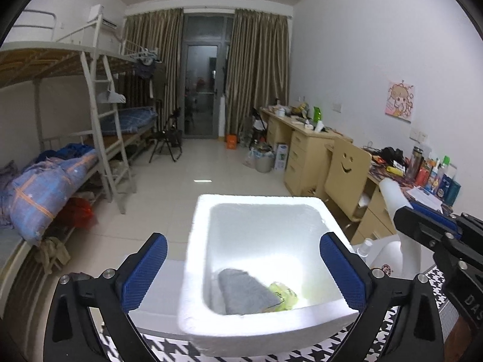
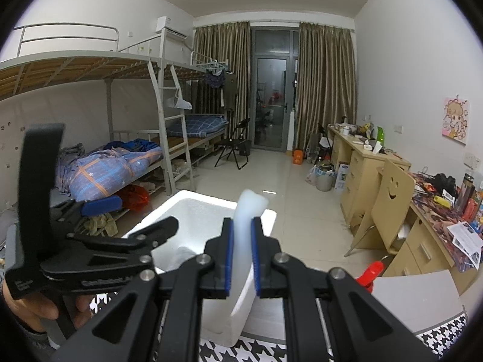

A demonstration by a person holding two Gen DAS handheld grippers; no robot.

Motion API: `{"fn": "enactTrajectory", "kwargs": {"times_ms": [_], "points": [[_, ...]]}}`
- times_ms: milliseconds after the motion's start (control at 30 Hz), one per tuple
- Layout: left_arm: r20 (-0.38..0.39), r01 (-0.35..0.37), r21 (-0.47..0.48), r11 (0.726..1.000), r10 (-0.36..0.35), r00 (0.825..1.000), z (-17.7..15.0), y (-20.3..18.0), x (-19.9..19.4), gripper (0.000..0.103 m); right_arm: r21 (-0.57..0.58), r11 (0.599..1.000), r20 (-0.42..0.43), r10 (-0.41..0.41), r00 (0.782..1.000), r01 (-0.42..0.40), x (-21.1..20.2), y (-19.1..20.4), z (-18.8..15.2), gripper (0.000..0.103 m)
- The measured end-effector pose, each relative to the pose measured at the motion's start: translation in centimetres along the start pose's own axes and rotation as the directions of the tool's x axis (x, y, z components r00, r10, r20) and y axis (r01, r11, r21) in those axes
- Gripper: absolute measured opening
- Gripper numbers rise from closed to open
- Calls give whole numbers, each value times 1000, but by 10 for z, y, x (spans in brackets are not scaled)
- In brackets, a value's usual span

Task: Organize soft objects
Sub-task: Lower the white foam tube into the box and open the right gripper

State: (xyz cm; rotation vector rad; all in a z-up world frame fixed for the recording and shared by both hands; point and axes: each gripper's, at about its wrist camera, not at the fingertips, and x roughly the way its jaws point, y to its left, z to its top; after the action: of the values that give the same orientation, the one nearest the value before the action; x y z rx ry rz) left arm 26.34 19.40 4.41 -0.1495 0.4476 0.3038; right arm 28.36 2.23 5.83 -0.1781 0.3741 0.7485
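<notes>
White walls, pale tiled floor (image 1: 193, 187); bunk beds (image 1: 75, 96) left, wooden desks (image 1: 305, 147) right, curtained glass door (image 1: 201, 90).

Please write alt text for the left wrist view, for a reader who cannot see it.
The open left claw hangs over a white foam box holding a folded grey cloth and a yellow-green bag. At the right edge, the right claw is shut on a white foam piece. Behind lie bunk beds, desks and a curtained door.

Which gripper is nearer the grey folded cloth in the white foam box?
Left. The left gripper hangs open right above the grey folded cloth; the right gripper, off beside the box, grips a white foam strip.
</notes>
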Motion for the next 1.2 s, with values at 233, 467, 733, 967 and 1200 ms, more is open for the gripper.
{"fn": "enactTrajectory", "kwargs": {"times_ms": [233,467,733,967,1200], "points": [[32,-42,5,999,42,999,-1,6,-14,102,-15,999,10,33,999,-33,4,3,1,13],[44,-63,-5,998,63,997,-5,15,-28,102,-39,998,27,52,998,-51,7,11,2,13],[49,-93,-25,995,95,994,-11,29,-40,102,-42,997,5,65,998,-65,19,13,-1,13],[48,-116,-40,992,118,992,-16,40,-48,102,-44,997,-18,60,998,-60,29,19,-1,13],[47,-136,-60,989,139,989,-22,50,-53,102,-44,997,-39,64,997,-65,37,22,1,13]]}}
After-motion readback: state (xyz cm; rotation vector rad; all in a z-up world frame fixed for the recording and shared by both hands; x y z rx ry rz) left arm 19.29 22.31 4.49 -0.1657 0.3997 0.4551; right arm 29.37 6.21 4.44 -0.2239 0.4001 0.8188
